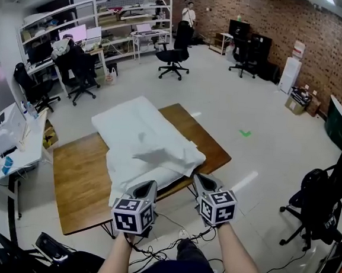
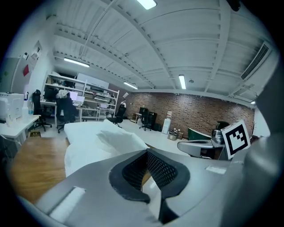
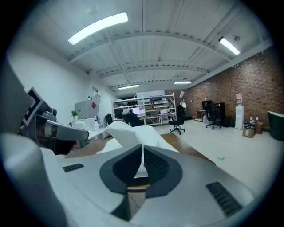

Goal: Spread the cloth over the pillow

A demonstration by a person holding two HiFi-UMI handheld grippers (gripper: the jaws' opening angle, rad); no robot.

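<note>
Head view gives us the white cloth (image 1: 142,141) draped over the surface's (image 1: 78,178) near edge; closer in, right claw (image 3: 142,148) pinches cloth, left claw (image 2: 146,151) sits clenched

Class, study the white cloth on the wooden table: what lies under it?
The cloth drapes over a raised white bulk, seemingly the pillow, showing only at the near edge. The wooden table shows around it. The rest underneath is covered.

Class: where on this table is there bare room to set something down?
Widest bare wood: the left end of the table, beside the cloth. A narrower strip runs along the right edge. The cloth-covered middle is crowded.
</note>
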